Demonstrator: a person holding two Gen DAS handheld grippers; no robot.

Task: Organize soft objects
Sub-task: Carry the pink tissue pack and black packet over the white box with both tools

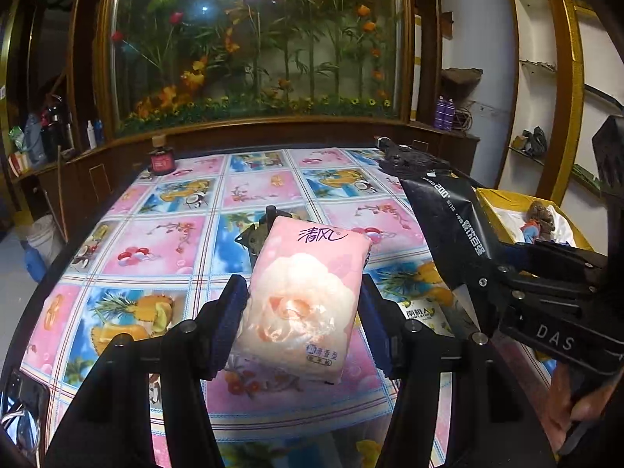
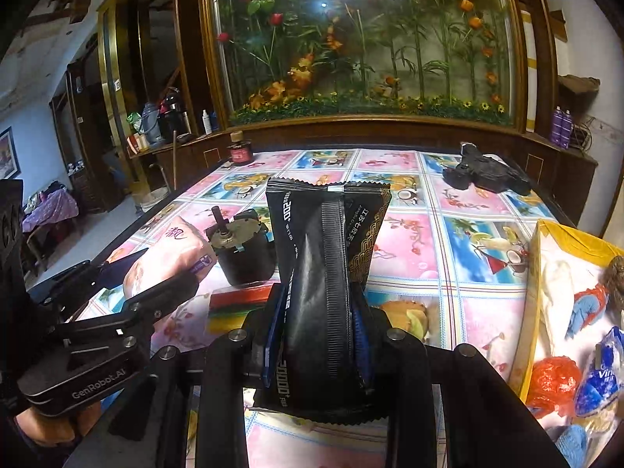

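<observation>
In the left wrist view, the left gripper (image 1: 300, 316) is clamped on a soft pink plastic-wrapped tissue pack printed with a pale rose (image 1: 304, 296), its blue pads pressing both long sides and the pack raised above the fruit-patterned tablecloth (image 1: 156, 245). Beyond the pack's far end sits a dark cylindrical motor (image 1: 255, 236). To the right of the jaws, the right gripper (image 1: 503, 273) carries a crinkled black foil pouch with white lettering (image 1: 440, 214), with a yellow cardboard box (image 1: 503, 210) behind it. In the right wrist view, the right gripper (image 2: 318, 341) is clenched on that black pouch, squeezed narrow at its middle and standing upright between the jaws. The yellow box of soft items lies right of the jaws; the left gripper with the pink pack is at the left.
</observation>
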